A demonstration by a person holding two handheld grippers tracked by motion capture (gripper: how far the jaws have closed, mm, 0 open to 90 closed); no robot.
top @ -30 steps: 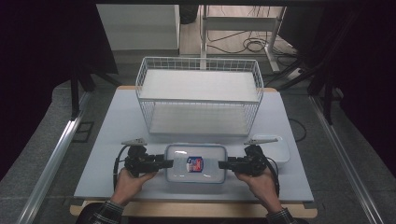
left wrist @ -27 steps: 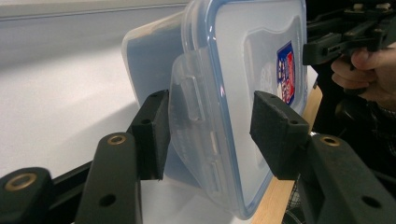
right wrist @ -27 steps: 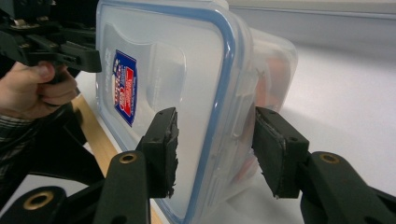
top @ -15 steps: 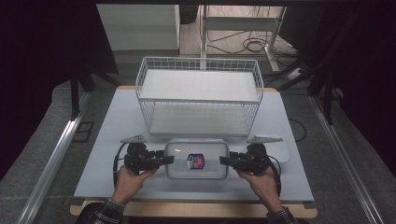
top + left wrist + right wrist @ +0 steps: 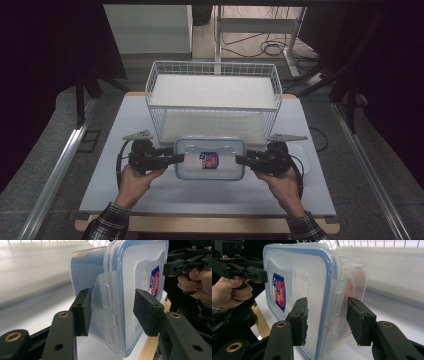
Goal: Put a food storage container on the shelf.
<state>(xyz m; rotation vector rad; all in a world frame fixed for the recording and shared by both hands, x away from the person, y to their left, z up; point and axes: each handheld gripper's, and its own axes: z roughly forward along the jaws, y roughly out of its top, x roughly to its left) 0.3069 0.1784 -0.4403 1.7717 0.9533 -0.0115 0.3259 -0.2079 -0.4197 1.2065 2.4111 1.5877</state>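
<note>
Table [image 5: 100, 190]: pale top, wooden lip along near edge. White wire basket [image 5: 212, 100] stands at far middle, open mouth up.

Clear plastic food container [image 5: 210, 159] with blue-rimmed lid and a red-and-blue label, in front of basket, near middle of table's near half. Carried between both grippers, one at each short end; its underside looks clear of the tabletop in the left gripper view, where the box [image 5: 120, 290] shows tipped on edge.

Left gripper [image 5: 175, 159]: jaws part-spread, straddling the left end at its clip flap, pads pinching lid side and base side.

Right gripper [image 5: 242, 160]: same at right end, pads [image 5: 299, 320] clamped either side of rim
</note>
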